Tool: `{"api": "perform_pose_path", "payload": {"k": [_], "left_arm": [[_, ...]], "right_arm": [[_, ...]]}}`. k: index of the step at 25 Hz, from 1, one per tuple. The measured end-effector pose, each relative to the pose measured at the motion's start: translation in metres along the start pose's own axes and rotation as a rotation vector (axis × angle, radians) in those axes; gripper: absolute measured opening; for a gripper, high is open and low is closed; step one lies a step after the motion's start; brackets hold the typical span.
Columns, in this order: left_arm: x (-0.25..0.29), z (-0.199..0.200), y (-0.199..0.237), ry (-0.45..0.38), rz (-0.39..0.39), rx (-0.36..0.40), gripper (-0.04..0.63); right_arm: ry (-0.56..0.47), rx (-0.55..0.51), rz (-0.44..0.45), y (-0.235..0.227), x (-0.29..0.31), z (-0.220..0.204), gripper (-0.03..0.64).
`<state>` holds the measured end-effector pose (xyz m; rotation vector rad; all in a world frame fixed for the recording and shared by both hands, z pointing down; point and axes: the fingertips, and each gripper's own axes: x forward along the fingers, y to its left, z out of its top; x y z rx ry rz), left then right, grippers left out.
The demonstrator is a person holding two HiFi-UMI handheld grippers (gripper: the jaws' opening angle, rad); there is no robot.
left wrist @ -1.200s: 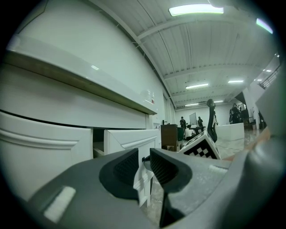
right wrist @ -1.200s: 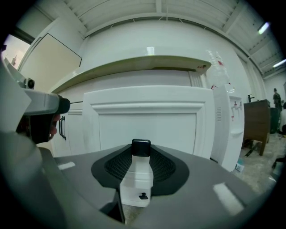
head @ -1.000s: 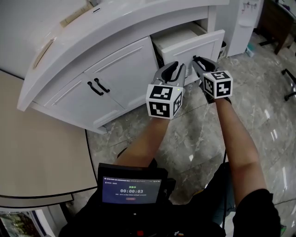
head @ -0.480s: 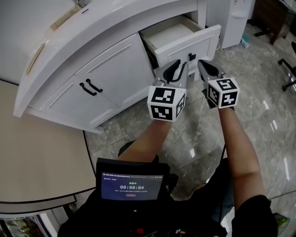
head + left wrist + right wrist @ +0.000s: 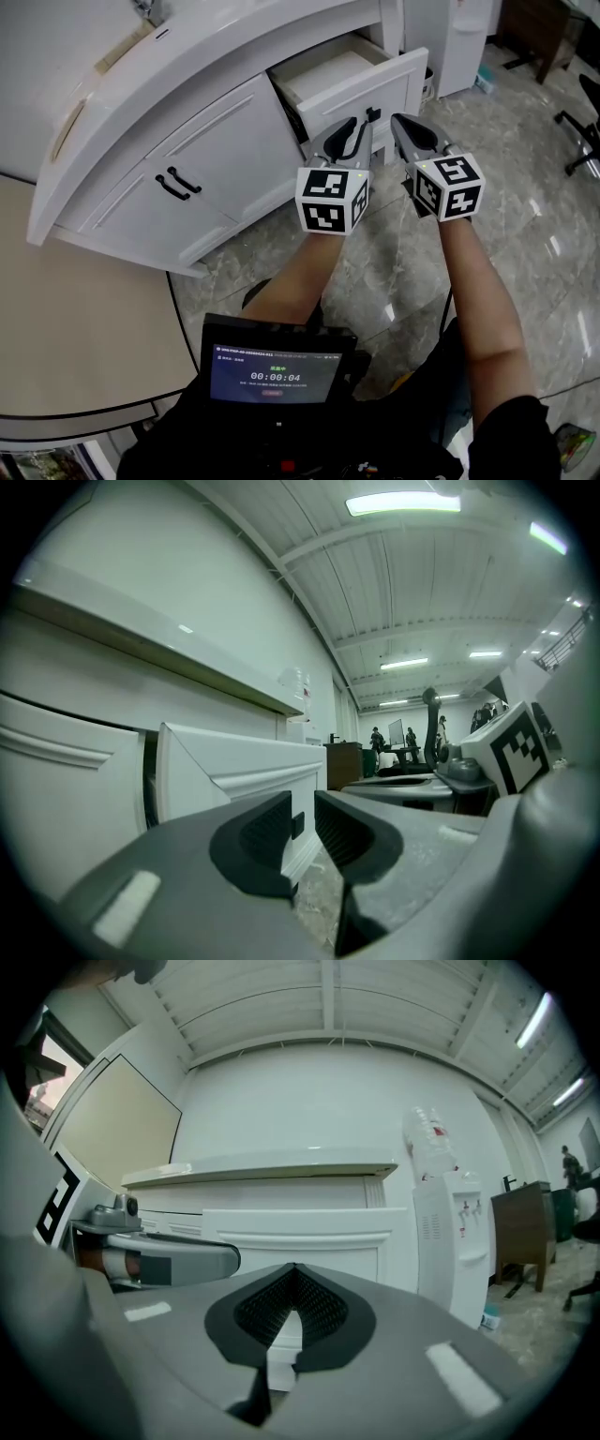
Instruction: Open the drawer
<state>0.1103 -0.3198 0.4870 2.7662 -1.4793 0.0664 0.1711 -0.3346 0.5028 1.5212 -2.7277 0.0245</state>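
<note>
The white drawer (image 5: 361, 86) stands pulled out of the curved white cabinet, with its inside showing from above. A small black handle (image 5: 372, 114) sits on the drawer front. My left gripper (image 5: 352, 131) is just in front of that handle. Its jaws are a narrow gap apart with nothing between them, and the handle (image 5: 296, 824) shows beyond the gap. In the left gripper view the drawer front (image 5: 234, 766) fills the left. My right gripper (image 5: 410, 129) hovers beside the left one, to the right of the handle. It is shut and empty (image 5: 294, 1269), facing the drawer front (image 5: 309, 1232).
Two cabinet doors with black handles (image 5: 178, 180) lie left of the drawer under the overhanging counter (image 5: 141, 75). A white water dispenser (image 5: 469, 28) stands to the right. A beige table (image 5: 75, 309) fills the near left. A chair base (image 5: 577, 122) sits on the marble floor at the right.
The head view has shifted, so the cabinet sits further left in the picture. Both grippers stay close in front of the open drawer, and the left tip is now nearer the handle.
</note>
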Motion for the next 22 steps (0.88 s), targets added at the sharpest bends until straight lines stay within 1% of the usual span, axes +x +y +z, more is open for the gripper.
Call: {"api": "perform_pose_path", "payload": {"k": [7, 9, 11, 13, 15, 18, 22], "left_arm": [[0.002, 0.0, 0.004, 0.005, 0.004, -0.008, 0.069], [0.0, 0.007, 0.003, 0.001, 0.003, -0.026, 0.063], [-0.002, 0.024, 0.001, 0.006, -0.004, -0.031, 0.052], [-0.006, 0.05, -0.005, 0.031, -0.02, -0.026, 0.041], [-0.009, 0.087, -0.01, 0.057, -0.038, -0.02, 0.038], [-0.011, 0.156, -0.012, 0.076, -0.053, -0.024, 0.038], [-0.008, 0.253, -0.018, 0.066, -0.067, -0.02, 0.038]], "right_arm": [[-0.006, -0.009, 0.007, 0.007, -0.003, 0.006, 0.02], [-0.01, 0.004, -0.004, 0.008, -0.01, 0.015, 0.02], [-0.009, 0.01, -0.021, 0.008, -0.017, 0.034, 0.02], [0.009, 0.01, -0.033, 0.011, -0.025, 0.062, 0.02], [0.028, 0.017, -0.043, 0.013, -0.032, 0.1, 0.02], [0.043, 0.028, -0.057, 0.012, -0.038, 0.169, 0.02], [0.046, 0.024, -0.067, 0.004, -0.045, 0.264, 0.02]]}}
